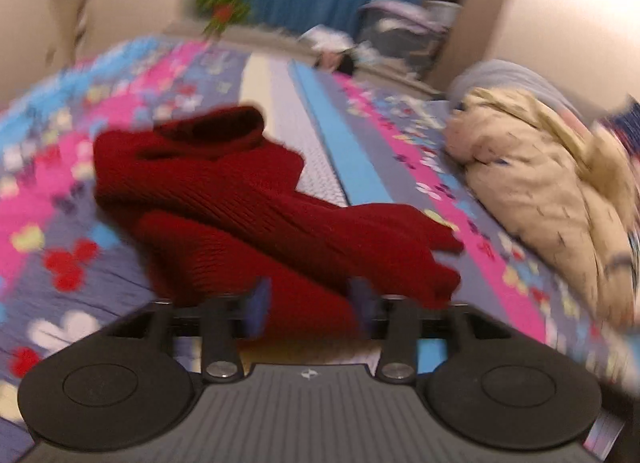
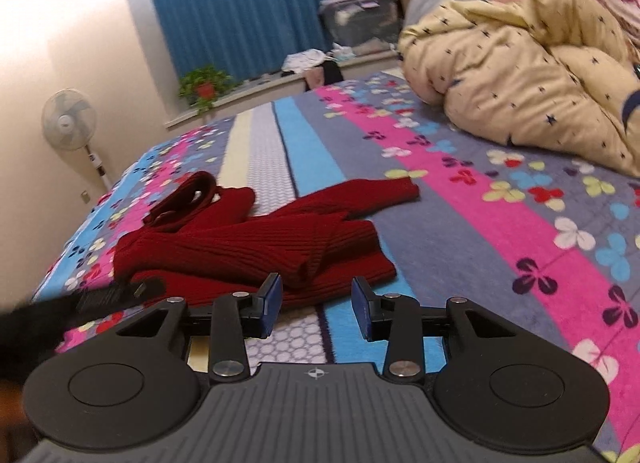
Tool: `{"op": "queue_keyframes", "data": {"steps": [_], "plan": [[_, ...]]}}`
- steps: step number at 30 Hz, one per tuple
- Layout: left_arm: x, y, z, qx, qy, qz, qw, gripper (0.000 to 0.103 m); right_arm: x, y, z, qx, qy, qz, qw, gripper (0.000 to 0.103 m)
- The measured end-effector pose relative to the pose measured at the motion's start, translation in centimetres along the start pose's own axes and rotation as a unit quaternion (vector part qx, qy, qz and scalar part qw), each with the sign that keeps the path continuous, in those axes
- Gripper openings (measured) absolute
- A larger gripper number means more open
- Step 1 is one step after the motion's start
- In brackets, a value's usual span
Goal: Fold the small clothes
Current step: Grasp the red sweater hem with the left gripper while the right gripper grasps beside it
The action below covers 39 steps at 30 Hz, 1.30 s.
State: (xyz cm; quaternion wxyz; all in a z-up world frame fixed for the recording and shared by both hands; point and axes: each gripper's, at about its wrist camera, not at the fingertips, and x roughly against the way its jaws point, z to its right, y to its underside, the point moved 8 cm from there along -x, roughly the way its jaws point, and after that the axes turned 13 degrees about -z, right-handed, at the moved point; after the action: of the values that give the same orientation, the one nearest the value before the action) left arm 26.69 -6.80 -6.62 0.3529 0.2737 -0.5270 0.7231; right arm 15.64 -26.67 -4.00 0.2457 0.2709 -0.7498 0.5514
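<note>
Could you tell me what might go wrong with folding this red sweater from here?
The red sweater lies bunched, sleeves crossed over the body, so a grab could catch several layers. The left gripper is blurred, close over the hem; closing now may miss. One cuff points toward the yellow quilt.

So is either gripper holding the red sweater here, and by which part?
Neither, as far as it shows. The right gripper is open over the bedspread, clear of the red sweater. The left gripper stands open around the hem, not pinching it.
</note>
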Motion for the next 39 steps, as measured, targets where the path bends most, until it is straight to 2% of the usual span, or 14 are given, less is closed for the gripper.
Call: {"op": "queue_keyframes", "data": {"steps": [1, 2, 5, 8, 9, 10, 13, 15, 21, 27, 32, 34, 36, 39], "plan": [[-1.5, -0.9, -0.1, 0.035, 0.003, -0.016, 0.9992, 0.086, -0.1, -0.1, 0.2, -0.005, 0.001, -0.002, 1.000, 0.040], [-2.8, -1.5, -0.2, 0.065, 0.007, -0.031, 0.9974, 0.089, -0.3, -0.1, 0.5, -0.008, 0.002, -0.003, 1.000, 0.040], [-6.4, -3.2, -0.4, 0.120, 0.008, -0.063, 0.9907, 0.089, -0.8, -0.7, 1.3, -0.019, 0.005, -0.004, 1.000, 0.040], [-8.3, -4.6, -0.1, 0.115, -0.028, -0.078, 0.9900, 0.086, -1.2, -1.1, 2.3, -0.038, 0.007, -0.008, 0.999, 0.040], [-8.5, -4.9, 0.0, 0.106, -0.041, -0.080, 0.9903, 0.069, -1.4, -1.2, 2.5, -0.043, 0.008, -0.009, 0.999, 0.040], [-8.6, -5.2, 0.2, 0.095, -0.047, -0.086, 0.9907, 0.038, -1.5, -1.3, 2.7, -0.045, 0.008, -0.009, 0.999, 0.040], [-7.3, -5.1, -0.7, 0.089, -0.031, -0.098, 0.9907, 0.016, -1.9, -1.4, 2.7, -0.044, 0.012, -0.008, 0.999, 0.040], [-5.0, -5.0, -1.4, 0.085, -0.009, -0.088, 0.9925, 0.015, -2.1, -1.3, 2.6, -0.039, 0.016, -0.007, 0.999, 0.040], [7.4, -2.5, -5.1, -0.006, 0.017, -0.032, 0.9993, 0.013, -1.2, -1.4, 2.7, -0.040, 0.023, 0.015, 0.999, 0.040], [17.2, 2.7, -17.3, -0.003, 0.024, -0.024, 0.9994, 0.011, 0.9, -1.2, 2.9, -0.048, 0.032, 0.049, 0.997, 0.038], [17.6, 6.4, -25.7, 0.016, 0.011, -0.077, 0.9968, 0.012, 2.2, -0.6, 2.2, -0.035, 0.035, 0.066, 0.997, 0.038], [16.5, 7.0, -27.5, 0.040, 0.014, -0.104, 0.9936, 0.014, 2.0, -0.5, 2.1, -0.029, 0.041, 0.063, 0.997, 0.038], [15.4, 6.7, -28.0, 0.037, 0.015, -0.100, 0.9942, 0.016, 1.8, -0.4, 2.2, -0.033, 0.044, 0.058, 0.997, 0.038], [12.6, 7.3, -29.4, 0.057, -0.011, -0.135, 0.9891, 0.017, 1.1, -0.5, 2.7, -0.049, 0.038, 0.042, 0.997, 0.038]]}}
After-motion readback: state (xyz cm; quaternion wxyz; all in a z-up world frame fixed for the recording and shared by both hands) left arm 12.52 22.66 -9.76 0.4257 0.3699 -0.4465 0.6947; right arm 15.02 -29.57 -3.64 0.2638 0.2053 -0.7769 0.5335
